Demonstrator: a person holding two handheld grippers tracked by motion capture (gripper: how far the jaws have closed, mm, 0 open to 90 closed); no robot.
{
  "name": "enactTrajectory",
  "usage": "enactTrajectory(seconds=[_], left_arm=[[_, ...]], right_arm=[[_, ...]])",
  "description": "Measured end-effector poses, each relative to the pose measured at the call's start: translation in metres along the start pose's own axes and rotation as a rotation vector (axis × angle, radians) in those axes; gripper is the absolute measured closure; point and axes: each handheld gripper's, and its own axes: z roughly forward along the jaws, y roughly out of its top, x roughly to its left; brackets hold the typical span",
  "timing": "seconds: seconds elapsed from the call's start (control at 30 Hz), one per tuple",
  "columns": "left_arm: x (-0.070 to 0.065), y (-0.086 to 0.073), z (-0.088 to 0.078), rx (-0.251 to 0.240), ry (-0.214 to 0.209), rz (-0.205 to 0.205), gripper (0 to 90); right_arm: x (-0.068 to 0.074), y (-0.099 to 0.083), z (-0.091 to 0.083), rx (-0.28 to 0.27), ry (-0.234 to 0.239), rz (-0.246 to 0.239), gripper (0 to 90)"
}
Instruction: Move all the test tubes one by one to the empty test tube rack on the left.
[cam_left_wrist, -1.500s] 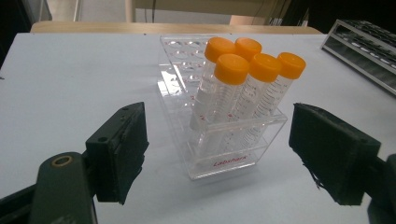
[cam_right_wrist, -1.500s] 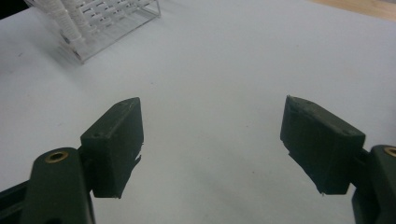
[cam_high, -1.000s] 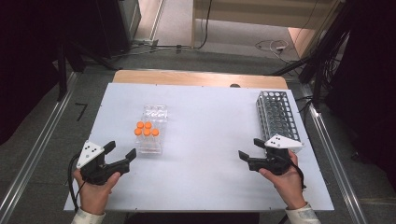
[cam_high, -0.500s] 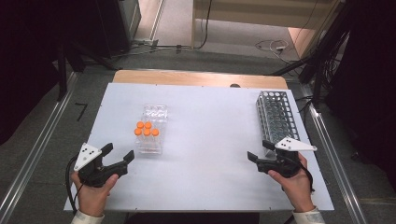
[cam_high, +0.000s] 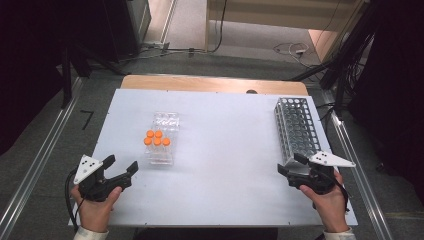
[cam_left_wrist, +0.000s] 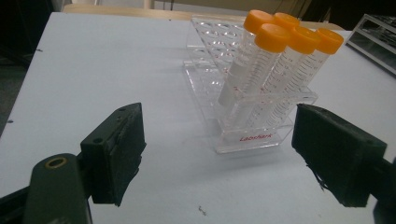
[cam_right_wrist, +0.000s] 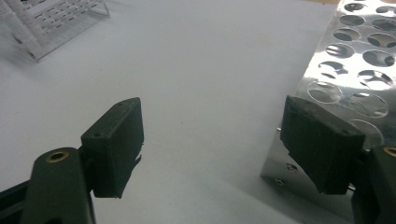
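Overhead light even on white table; surround beyond it dark, detail lost. High view soft, low-res. Left gripper view sharp ahead of jaws: tube markings legible, faint sheen on caps. Right gripper view dimmer, greyish; metal rack beside right jaw glares; clear rack far upper left blurred. Shadows weak under jaws.

**Plastic, Metal and a Matt Counter**

Clear glossy plastic for the tube rack, with smooth orange plastic caps on frosted tubes. Shiny perforated sheet metal for the wire-grey rack. Matt pale sheet over the counter, edged in bare wood at the far side. Dull black plastic on each claw, pads rough and frayed.
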Motion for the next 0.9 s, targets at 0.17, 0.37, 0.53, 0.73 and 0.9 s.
enactTrajectory(seconds=[0.17, 0.37, 0.53, 0.73, 0.9], left_arm=[[0.004, -0.001, -0.002, -0.003, 0.019, -0.009, 17.3], [0.007, -0.002, -0.002, 0.004, 0.032, -0.015, 17.3], [0.01, -0.004, -0.003, 0.01, 0.043, -0.017, 17.3], [0.013, -0.006, -0.002, 0.019, 0.053, -0.023, 17.3], [0.015, -0.007, 0.0, 0.029, 0.062, -0.02, 17.2]], right_arm=[[-0.008, -0.004, -0.007, -0.005, -0.022, 0.016, 20.2], [-0.02, -0.01, -0.015, -0.003, -0.055, 0.045, 20.2], [-0.03, -0.016, -0.023, -0.006, -0.086, 0.068, 20.2], [-0.041, -0.024, -0.028, 0.0, -0.118, 0.099, 20.2], [-0.049, -0.029, -0.031, 0.008, -0.151, 0.11, 18.9]])
